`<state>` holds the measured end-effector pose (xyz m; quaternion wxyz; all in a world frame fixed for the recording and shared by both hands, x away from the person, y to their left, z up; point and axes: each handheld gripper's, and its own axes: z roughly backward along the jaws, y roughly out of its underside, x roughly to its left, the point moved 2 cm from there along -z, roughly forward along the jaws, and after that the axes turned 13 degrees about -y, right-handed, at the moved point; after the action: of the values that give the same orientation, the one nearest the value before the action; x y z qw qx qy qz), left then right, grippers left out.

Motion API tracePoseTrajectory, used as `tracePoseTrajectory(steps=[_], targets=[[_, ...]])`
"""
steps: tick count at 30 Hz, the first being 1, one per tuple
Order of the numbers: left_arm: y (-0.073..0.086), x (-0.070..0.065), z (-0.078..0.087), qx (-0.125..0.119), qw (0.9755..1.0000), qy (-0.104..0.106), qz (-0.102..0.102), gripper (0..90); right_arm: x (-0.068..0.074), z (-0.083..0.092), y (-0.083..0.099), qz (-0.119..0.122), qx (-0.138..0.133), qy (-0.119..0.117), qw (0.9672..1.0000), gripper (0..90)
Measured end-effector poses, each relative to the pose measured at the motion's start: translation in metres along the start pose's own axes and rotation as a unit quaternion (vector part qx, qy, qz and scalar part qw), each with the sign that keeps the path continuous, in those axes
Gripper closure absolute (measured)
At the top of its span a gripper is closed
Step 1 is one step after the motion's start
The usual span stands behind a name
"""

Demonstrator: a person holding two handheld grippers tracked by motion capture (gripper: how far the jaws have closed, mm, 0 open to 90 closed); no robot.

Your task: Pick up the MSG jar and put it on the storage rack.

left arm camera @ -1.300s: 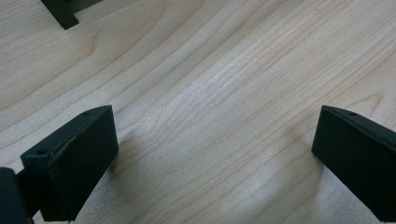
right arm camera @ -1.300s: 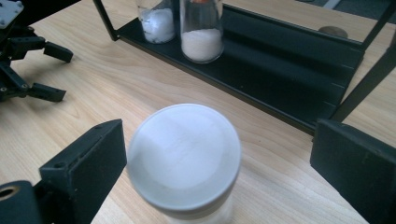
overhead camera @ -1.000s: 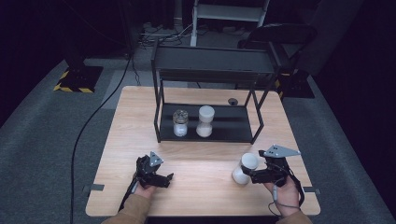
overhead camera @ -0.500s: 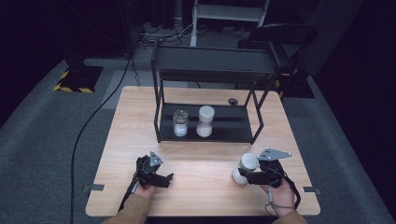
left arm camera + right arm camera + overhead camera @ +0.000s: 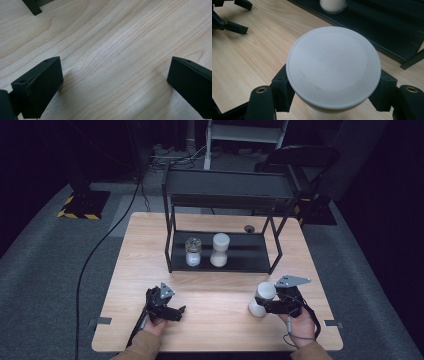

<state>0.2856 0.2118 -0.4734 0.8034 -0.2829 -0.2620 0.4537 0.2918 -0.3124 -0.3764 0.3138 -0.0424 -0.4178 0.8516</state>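
The right gripper (image 5: 264, 306) draws back toward the table's near edge, carrying the white jar (image 5: 262, 298) with it.

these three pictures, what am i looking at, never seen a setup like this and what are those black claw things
No robot here: a person holds a handheld gripper in each hand. The high view looks down on a wooden table; the other two pictures come from cameras riding on each gripper. The left gripper is open over bare wood. The right gripper is closed around a white container, seen from above its lid. Behind stands a black shelf rack holding a glass jar and another white container.
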Motion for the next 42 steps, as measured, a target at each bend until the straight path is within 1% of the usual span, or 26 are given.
tracePoseTrajectory(steps=[10, 16, 26, 35, 42], targets=[[0.000, 0.000, 0.000, 0.000, 1.0000, 0.000, 0.000, 0.0, -0.003, 0.005, -0.021, 0.011, -0.003, -0.005, 0.9999, 33.5], [0.000, 0.000, 0.000, 0.000, 1.0000, 0.000, 0.000, 0.0, -0.005, 0.011, -0.033, 0.016, -0.005, -0.006, 0.9998, 33.5], [0.000, 0.000, 0.000, 0.000, 1.0000, -0.001, 0.001, 0.0, -0.014, 0.020, -0.054, 0.021, -0.008, -0.006, 0.9997, 33.5], [0.000, 0.000, 0.000, 0.000, 1.0000, -0.001, 0.001, 0.0, -0.017, 0.028, -0.078, 0.035, -0.015, 0.006, 0.9993, 33.5], [0.000, 0.000, 0.000, 0.000, 1.0000, -0.001, 0.001, 0.0, -0.019, 0.030, -0.096, 0.042, -0.014, 0.011, 0.9990, 33.6]])
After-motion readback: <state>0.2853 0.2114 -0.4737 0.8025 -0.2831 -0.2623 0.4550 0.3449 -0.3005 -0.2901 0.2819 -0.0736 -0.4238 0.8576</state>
